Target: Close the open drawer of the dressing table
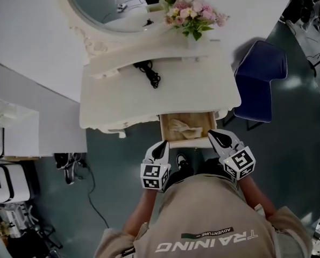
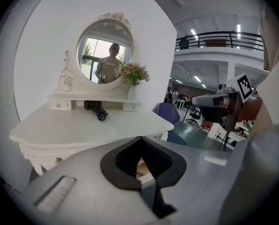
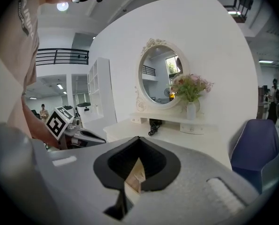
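The white dressing table (image 1: 122, 98) has one drawer (image 1: 186, 127) pulled out toward me, its wooden inside holding a pale crumpled item. My left gripper (image 1: 161, 147) hovers shut just off the drawer's front left corner. My right gripper (image 1: 217, 136) is shut beside the front right corner. Whether either touches the drawer front I cannot tell. In the left gripper view the jaws (image 2: 140, 139) meet at their tips, with a sliver of the drawer (image 2: 140, 168) showing below. The right gripper view shows the same: jaws (image 3: 138, 139) closed, drawer wood (image 3: 137, 177) behind.
An oval mirror (image 1: 111, 4), a vase of pink flowers (image 1: 192, 15) and a black cord (image 1: 149, 73) sit on the table. A blue chair (image 1: 259, 79) stands to the right. White cabinets (image 1: 9, 128) and floor cables (image 1: 71, 163) are at the left.
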Demonstrator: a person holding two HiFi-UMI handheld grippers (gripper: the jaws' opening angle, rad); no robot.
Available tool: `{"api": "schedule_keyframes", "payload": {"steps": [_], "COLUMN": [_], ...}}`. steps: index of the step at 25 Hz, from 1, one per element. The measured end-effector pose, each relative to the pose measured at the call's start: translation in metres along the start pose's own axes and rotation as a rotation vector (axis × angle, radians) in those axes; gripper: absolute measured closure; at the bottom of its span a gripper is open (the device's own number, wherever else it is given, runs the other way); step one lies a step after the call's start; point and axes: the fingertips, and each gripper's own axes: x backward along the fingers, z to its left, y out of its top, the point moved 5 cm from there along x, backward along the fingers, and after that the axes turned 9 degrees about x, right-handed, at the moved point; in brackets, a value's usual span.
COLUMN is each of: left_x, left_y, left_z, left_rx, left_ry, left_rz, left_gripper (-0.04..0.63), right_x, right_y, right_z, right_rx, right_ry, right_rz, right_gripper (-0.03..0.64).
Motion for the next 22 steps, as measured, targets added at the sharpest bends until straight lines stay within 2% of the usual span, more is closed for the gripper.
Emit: {"api": "schedule_keyframes", "payload": {"steps": [4,8,13,18,22], "left_x": [-0.015,-0.034,-0.049,-0.058,-0.068], "left_y": [-0.009,-0.035,-0.079,-0.111,-0.14], "left_z": [0.004,0.007,0.007,0.005,0.012], "left_rx": [0.023,0.058,0.206,0.21,0.26], "left_ry": [-0.013,0.011,0.049,0.076,0.119], "left_rz": [0.039,0.119,0.265,0.375,0.455], "left_gripper": [0.577,0.577,0.578,0.578,0.578], "right_x": [0.004,0.005,0.007,0.01,0.014], "right_y": [-0.015,-0.026,-0.039,-0.042,-0.039], "right_z": [-0.004,-0.007,-0.014,-0.032,-0.045], "right_rx": [-0.022,-0.047,-0.075,-0.096,-0.096], "right_ry": [-0.009,-0.021,-0.011,-0.018,-0.041], "right_rz": [0.061,0.065,0.064,0.058,0.014], "right_gripper": [0.614,0.614,0.614,0.614,0.614]}}
